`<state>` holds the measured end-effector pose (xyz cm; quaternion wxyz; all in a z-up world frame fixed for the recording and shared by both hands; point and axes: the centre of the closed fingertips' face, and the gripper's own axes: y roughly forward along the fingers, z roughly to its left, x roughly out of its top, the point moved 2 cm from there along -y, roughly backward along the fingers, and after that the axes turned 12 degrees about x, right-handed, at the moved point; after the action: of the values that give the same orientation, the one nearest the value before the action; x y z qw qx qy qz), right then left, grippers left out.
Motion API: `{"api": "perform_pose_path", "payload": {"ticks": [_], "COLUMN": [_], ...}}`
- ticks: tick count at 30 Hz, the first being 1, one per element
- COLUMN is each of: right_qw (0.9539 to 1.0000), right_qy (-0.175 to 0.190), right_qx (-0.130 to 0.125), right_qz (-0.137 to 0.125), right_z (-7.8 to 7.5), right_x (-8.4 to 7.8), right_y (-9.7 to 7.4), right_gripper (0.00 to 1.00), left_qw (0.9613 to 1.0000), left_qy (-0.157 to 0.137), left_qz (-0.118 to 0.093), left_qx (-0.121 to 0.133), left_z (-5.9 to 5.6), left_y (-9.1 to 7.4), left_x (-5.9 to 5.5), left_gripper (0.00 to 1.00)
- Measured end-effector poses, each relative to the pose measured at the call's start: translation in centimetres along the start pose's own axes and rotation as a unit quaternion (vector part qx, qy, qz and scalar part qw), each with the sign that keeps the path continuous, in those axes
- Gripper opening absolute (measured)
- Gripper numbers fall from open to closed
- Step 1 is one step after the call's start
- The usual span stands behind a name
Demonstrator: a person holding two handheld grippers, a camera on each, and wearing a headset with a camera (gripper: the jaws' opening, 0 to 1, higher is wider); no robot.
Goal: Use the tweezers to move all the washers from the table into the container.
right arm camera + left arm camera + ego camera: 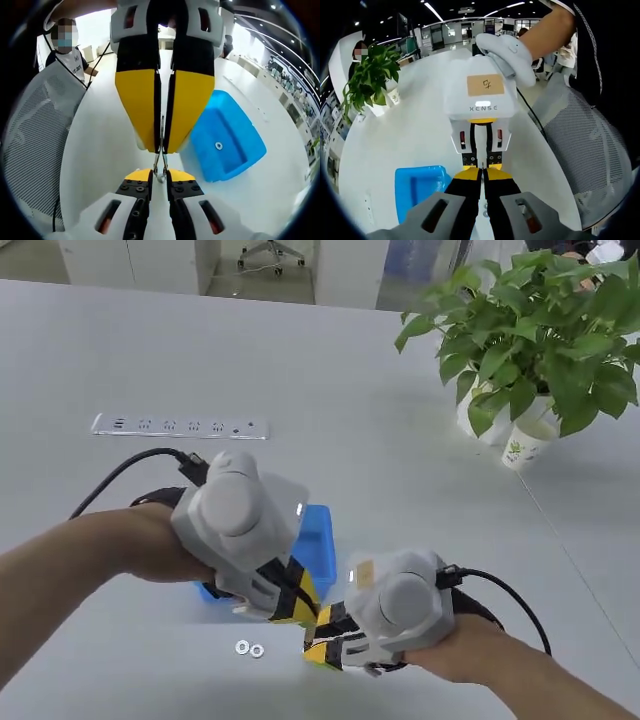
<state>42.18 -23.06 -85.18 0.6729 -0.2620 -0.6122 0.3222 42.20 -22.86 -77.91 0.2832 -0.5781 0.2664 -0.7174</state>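
In the head view, two washers (pixel 242 647) lie on the table (pixel 400 440), just on the person's side of the blue container (pixel 320 535). The left gripper (pixel 298 602) and right gripper (pixel 322 642) meet tip to tip beside it. In the left gripper view, its jaws are pressed together near the container. In the right gripper view, both pairs of jaws pinch the thin tweezers (pixel 162 135), and one washer (pixel 218 145) lies inside the container. I judge that one is done and at least two remain.

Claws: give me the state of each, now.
Left claw: shut on the tweezers.
Right claw: shut on the same tweezers.
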Motion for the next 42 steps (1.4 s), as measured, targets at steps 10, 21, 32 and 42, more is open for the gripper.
{"api": "perform_pose_path", "payload": {"ticks": [10, 21, 32, 42], "right_qw": [1.0, 1.0, 0.9999, 0.9999], "right_qy": [0.001, 0.0, 0.011, 0.011], "right_qx": [-0.001, -0.001, 0.002, 0.003], "right_qz": [0.0, -0.005, -0.01, -0.011], "right_z": [0.12, -0.06, -0.01, -0.02], "right_x": [-0.18, 0.19, 0.19, 0.45], "right_y": [0.02, 0.3, 0.37, 0.21], "right_gripper": [0.14, 0.12, 0.11, 0.1], "left_qw": [1.0, 1.0, 1.0, 1.0], "left_qy": [-0.001, -0.002, -0.004, -0.006], "left_qz": [0.001, 0.0, -0.001, 0.002], "left_qx": [-0.004, -0.004, -0.003, 0.0], "left_z": [-0.03, 0.02, 0.01, 0.1], "left_y": [-0.04, -0.11, -0.08, -0.32], "left_x": [-0.14, -0.24, -0.25, -0.19], "left_gripper": [0.06, 0.06, 0.06, 0.06]}}
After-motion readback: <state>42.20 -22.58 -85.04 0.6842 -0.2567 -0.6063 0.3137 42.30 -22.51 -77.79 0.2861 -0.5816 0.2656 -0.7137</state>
